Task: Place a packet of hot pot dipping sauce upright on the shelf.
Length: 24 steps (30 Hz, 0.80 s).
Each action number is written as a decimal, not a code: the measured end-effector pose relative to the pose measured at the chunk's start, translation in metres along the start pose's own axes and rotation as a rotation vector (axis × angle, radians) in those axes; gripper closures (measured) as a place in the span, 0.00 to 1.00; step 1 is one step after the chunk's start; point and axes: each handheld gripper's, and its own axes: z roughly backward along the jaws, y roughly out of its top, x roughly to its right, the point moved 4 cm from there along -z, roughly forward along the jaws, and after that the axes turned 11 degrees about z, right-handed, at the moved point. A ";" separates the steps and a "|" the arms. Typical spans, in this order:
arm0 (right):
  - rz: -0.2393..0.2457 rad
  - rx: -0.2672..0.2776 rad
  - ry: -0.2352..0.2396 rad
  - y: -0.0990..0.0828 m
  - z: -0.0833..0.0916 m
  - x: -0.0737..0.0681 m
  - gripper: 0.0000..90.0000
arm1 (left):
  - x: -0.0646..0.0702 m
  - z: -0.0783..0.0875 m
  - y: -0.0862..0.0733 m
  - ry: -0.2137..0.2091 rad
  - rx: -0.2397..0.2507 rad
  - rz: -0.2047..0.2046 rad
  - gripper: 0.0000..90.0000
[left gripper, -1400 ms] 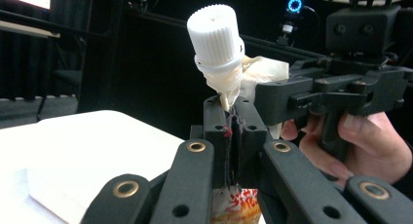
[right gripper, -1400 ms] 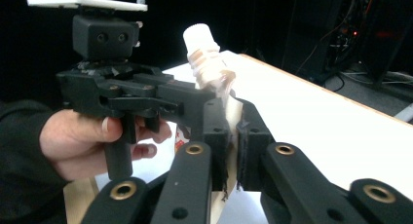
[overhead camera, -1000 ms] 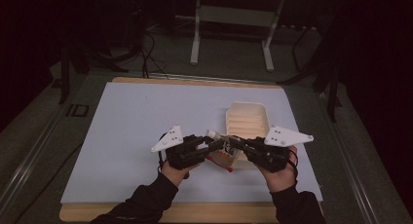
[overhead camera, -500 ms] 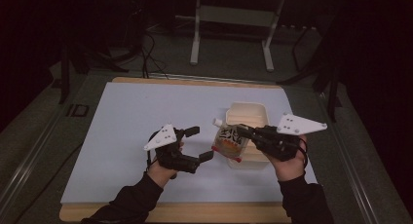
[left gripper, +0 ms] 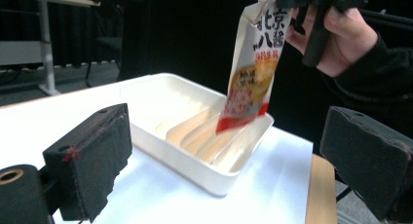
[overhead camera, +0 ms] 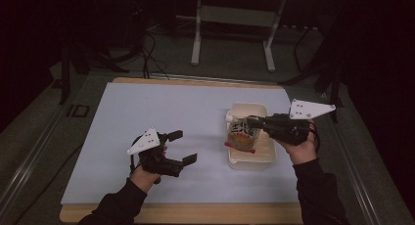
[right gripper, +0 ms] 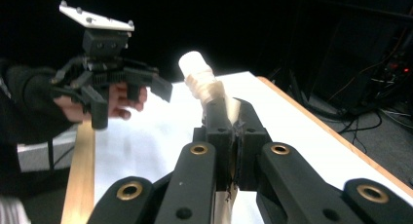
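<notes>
Item: pouch (overhead camera: 242, 135) — a spouted sauce pouch with printed label, hanging upright from my right gripper (overhead camera: 255, 122). Jaws clamped on its top edge just under the white spout (right gripper: 196, 67); in the right gripper view the pads sit pressed together on the film. Its lower end hangs over the tray (overhead camera: 249, 160), above the ribbed floor; I cannot tell whether it touches.

Item: tray — shallow white tray on the white mat (overhead camera: 147, 107), right of centre, nothing else in it.

Item: left gripper (overhead camera: 178, 147) — jaws have just been opening and now stand wide apart, nothing between them. It sits low over the mat, well apart from the tray, pointing toward it; its own view looks between both pads (left gripper: 90, 165) at the pouch (left gripper: 251, 73).

Step in hand, as I judge it: placing the pouch into the tray, now carried by the right side alone.

Next move, as I judge it: I lower the right hand until the pouch lies along the ribs, tip it flat so it does not stand and topple over the rim, then part the jaws. The left gripper has no part in this and is best kept clear.
</notes>
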 end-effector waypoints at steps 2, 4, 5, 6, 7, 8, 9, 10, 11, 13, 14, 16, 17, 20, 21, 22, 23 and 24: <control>0.000 -0.016 0.006 -0.003 0.001 0.007 0.98 | -0.003 0.004 -0.002 0.003 0.000 0.004 0.06; 0.005 -0.032 0.004 -0.006 0.002 0.013 0.98 | -0.005 0.007 -0.004 0.009 0.005 0.012 0.06; 0.006 -0.033 0.013 -0.008 0.003 0.015 0.98 | -0.006 0.008 -0.006 0.012 0.003 0.016 0.06; 0.012 -0.033 0.016 -0.009 0.003 0.017 0.98 | -0.006 0.009 -0.007 0.018 0.002 0.018 0.06; 0.012 -0.033 0.016 -0.009 0.003 0.017 0.98 | -0.006 0.009 -0.007 0.018 0.002 0.018 0.06; 0.012 -0.033 0.012 -0.011 0.004 0.020 0.98 | -0.006 0.009 -0.007 0.018 0.002 0.018 0.06; 0.004 -0.027 0.018 -0.016 0.005 0.025 0.98 | -0.009 0.011 -0.011 0.031 -0.003 0.025 0.06; -0.002 -0.022 0.022 -0.018 0.005 0.027 0.98 | -0.009 0.011 -0.012 0.032 -0.004 0.025 0.06; 0.001 -0.026 0.020 -0.019 0.005 0.029 0.98 | -0.010 0.011 -0.013 0.035 -0.003 0.026 0.06; -0.001 -0.027 0.015 -0.021 0.005 0.030 0.98 | -0.010 0.012 -0.013 0.036 0.000 0.028 0.06; -0.007 -0.026 0.022 -0.022 0.006 0.032 0.98 | -0.010 0.012 -0.013 0.036 0.000 0.028 0.06; -0.012 -0.037 0.025 -0.027 0.004 0.035 0.98 | -0.010 0.014 -0.015 0.040 0.008 0.036 0.06; -0.015 -0.041 0.030 -0.028 0.003 0.036 0.98 | -0.011 0.015 -0.015 0.040 0.014 0.040 0.06; -0.025 -0.056 0.038 -0.036 -0.001 0.041 0.97 | -0.011 0.018 -0.017 0.055 0.012 0.035 0.06; -0.027 -0.059 0.035 -0.038 -0.003 0.042 0.97 | -0.011 0.019 -0.017 0.059 0.012 0.037 0.06; -0.031 -0.058 0.040 -0.041 -0.004 0.043 0.97 | -0.012 0.020 -0.018 0.061 0.013 0.038 0.06; -0.032 -0.064 0.036 -0.043 -0.006 0.045 0.97 | -0.012 0.021 -0.018 0.065 0.013 0.042 0.06; -0.034 -0.066 0.038 -0.044 -0.007 0.046 0.97 | -0.013 0.022 -0.019 0.066 0.015 0.045 0.06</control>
